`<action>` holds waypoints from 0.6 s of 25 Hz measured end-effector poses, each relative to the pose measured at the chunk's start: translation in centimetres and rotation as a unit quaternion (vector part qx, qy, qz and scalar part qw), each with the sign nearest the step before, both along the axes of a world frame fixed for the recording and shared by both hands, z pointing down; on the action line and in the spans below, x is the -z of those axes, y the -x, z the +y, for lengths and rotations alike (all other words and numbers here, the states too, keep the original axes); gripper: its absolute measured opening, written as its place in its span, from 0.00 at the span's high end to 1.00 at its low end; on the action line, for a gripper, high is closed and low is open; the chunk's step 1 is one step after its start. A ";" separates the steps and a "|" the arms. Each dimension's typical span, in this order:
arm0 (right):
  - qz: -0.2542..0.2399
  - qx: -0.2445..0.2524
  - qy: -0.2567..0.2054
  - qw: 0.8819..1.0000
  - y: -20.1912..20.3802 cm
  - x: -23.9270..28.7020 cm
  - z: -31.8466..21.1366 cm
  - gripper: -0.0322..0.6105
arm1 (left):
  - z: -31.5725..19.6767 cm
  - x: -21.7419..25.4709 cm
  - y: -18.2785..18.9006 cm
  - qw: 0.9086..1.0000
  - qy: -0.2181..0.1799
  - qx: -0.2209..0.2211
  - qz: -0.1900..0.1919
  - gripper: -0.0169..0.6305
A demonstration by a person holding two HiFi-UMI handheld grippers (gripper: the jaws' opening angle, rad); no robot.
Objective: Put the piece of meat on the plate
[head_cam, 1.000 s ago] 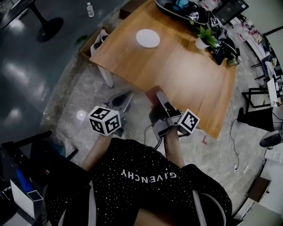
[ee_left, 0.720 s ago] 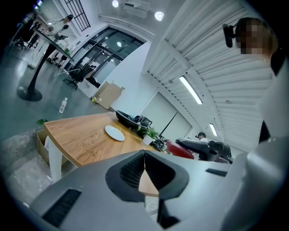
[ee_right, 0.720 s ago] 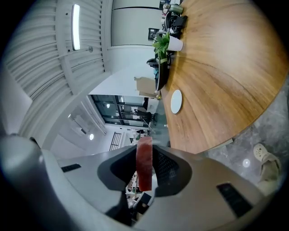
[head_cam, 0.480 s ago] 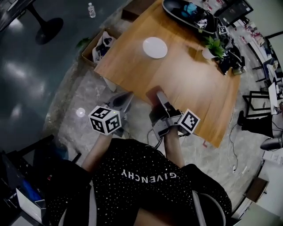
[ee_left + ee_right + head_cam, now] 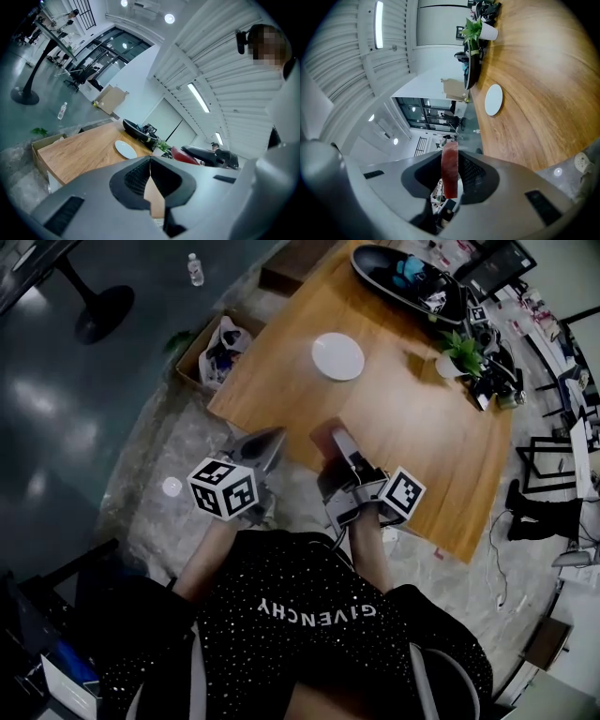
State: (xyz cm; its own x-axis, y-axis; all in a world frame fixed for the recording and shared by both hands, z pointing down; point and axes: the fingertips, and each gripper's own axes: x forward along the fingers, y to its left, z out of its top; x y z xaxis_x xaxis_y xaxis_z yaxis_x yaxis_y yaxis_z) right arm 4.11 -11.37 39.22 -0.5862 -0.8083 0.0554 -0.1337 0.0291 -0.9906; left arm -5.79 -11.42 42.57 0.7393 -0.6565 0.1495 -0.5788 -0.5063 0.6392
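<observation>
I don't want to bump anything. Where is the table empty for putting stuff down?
The wooden table is bare from the white plate to its near edge, and across to the near right corner. The far end is crowded: the black tray, the potted plant and dark clutter beside it.

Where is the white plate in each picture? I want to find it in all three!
Head view: the white plate lies on the wooden table, above the middle.
Left gripper view: the white plate is left of centre, just above the jaws.
Right gripper view: the white plate is right of centre, above the jaws.
Shared landmark: the potted plant stands near it in all three.
</observation>
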 end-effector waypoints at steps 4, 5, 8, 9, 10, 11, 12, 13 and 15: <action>-0.002 0.010 -0.007 1.000 0.6 0.3 0.1 0.80 | 0.2 0.6 0.7 1.000 -0.009 0.015 0.004 0.95; -0.002 0.010 -0.009 1.000 0.6 0.4 0.1 0.80 | 0.4 0.7 0.8 1.000 -0.010 0.017 0.005 0.95; -0.006 0.006 -0.018 1.000 0.5 0.8 0.0 0.80 | 0.7 0.7 0.7 1.000 -0.011 0.012 0.001 0.95; -0.008 0.003 -0.018 1.000 0.3 0.9 -0.1 0.80 | 0.7 0.5 0.6 1.000 -0.010 0.010 -0.004 0.95; -0.011 0.000 -0.017 1.000 0.1 0.8 -0.2 0.80 | 0.6 0.3 0.4 1.000 -0.007 0.007 -0.007 0.95; -0.013 -0.004 -0.015 1.000 -0.1 0.7 -0.3 0.80 | 0.5 0.1 0.1 1.000 -0.005 0.004 -0.009 0.95; -0.015 -0.008 -0.012 1.000 -0.4 0.6 -0.4 0.80 | 0.3 0.1 -0.2 1.000 -0.004 0.000 -0.011 0.95; -0.016 -0.012 -0.009 1.000 -0.7 0.4 -0.6 0.80 | 0.1 0.0 -0.5 1.000 -0.003 -0.005 -0.012 0.95; -0.014 -0.019 -0.005 1.000 -1.3 0.1 -1.2 0.80 | -0.5 0.0 -1.1 1.000 -0.004 -0.013 -0.014 0.95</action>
State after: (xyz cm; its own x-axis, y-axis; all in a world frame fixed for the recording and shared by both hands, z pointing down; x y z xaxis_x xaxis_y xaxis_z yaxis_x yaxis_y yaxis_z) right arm 5.45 -12.56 39.10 -0.5565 -0.8303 0.0316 -0.1075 0.0342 -0.9936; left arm -4.65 -11.95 42.60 0.7523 -0.6378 0.1651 -0.5827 -0.5273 0.6184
